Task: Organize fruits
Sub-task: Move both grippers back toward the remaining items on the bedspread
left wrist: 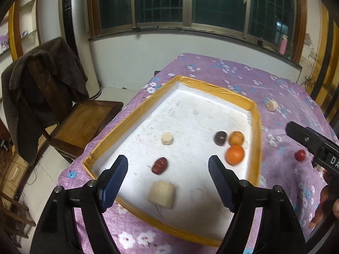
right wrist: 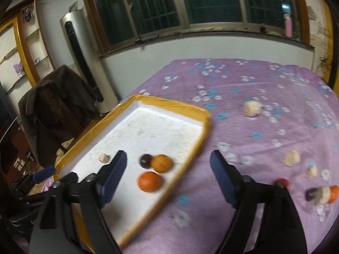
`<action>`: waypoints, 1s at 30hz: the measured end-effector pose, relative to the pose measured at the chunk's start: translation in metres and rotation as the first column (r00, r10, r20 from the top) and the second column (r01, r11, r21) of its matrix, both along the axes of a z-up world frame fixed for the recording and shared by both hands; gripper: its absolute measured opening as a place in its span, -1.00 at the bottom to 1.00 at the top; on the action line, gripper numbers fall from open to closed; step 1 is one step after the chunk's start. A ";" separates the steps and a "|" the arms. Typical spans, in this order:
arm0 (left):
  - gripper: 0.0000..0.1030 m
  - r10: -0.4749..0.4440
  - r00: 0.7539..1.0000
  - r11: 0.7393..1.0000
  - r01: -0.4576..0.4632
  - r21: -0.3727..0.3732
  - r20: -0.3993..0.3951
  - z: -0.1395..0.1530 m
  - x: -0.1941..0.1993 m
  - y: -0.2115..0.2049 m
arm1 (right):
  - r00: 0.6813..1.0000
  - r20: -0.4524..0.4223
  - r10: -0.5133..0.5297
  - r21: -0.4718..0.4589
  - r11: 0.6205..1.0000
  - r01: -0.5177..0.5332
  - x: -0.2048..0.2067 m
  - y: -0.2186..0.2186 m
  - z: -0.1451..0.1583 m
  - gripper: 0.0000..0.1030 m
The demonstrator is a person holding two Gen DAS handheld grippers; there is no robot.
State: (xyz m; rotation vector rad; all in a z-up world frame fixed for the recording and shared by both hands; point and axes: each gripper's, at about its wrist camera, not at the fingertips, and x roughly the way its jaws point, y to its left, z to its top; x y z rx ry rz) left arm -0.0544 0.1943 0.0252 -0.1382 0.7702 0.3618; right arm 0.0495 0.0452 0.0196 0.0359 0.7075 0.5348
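A white foam tray with a yellow taped rim (left wrist: 257,131) (right wrist: 203,131) lies on the purple flowered tablecloth. In it lie two orange fruits (left wrist: 234,154) (right wrist: 150,181), a dark plum (left wrist: 220,138) (right wrist: 145,160), a red date (left wrist: 160,165) and pale lumps (left wrist: 162,194). My left gripper (left wrist: 168,169) hangs open above the tray's near end, the date below the gap between its fingers. My right gripper (right wrist: 168,169) stands open over the tray's right rim with nothing between its pads. Loose on the cloth lie pale pieces (right wrist: 252,109), a small red fruit (left wrist: 300,155) and a cluster (right wrist: 322,193).
A wooden chair (left wrist: 80,124) with a dark coat over its back stands left of the table, beside a tall white appliance (left wrist: 76,42). Windows run along the far wall. A hand (left wrist: 326,201) holds the right gripper's body (left wrist: 313,141) at the right edge.
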 end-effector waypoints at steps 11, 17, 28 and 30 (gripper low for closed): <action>0.54 -0.092 0.996 0.996 0.092 0.021 0.006 0.005 -0.007 -0.057 | 0.990 0.006 -0.140 -0.033 0.990 0.140 -0.030 -0.093 -0.004 0.97; 0.54 -0.151 0.988 0.988 0.151 0.038 0.001 0.003 -0.004 -0.089 | 0.977 0.020 -0.214 -0.058 0.975 0.215 -0.046 -0.145 -0.009 0.99; 0.54 -0.244 0.970 0.969 0.244 0.045 -0.022 -0.012 0.013 -0.141 | 0.923 0.002 -0.384 -0.119 0.917 0.382 -0.062 -0.250 -0.028 0.99; 0.54 -0.264 0.964 0.963 0.265 0.048 -0.030 -0.016 0.017 -0.150 | 0.909 -0.013 -0.417 -0.128 0.902 0.412 -0.062 -0.270 -0.035 0.99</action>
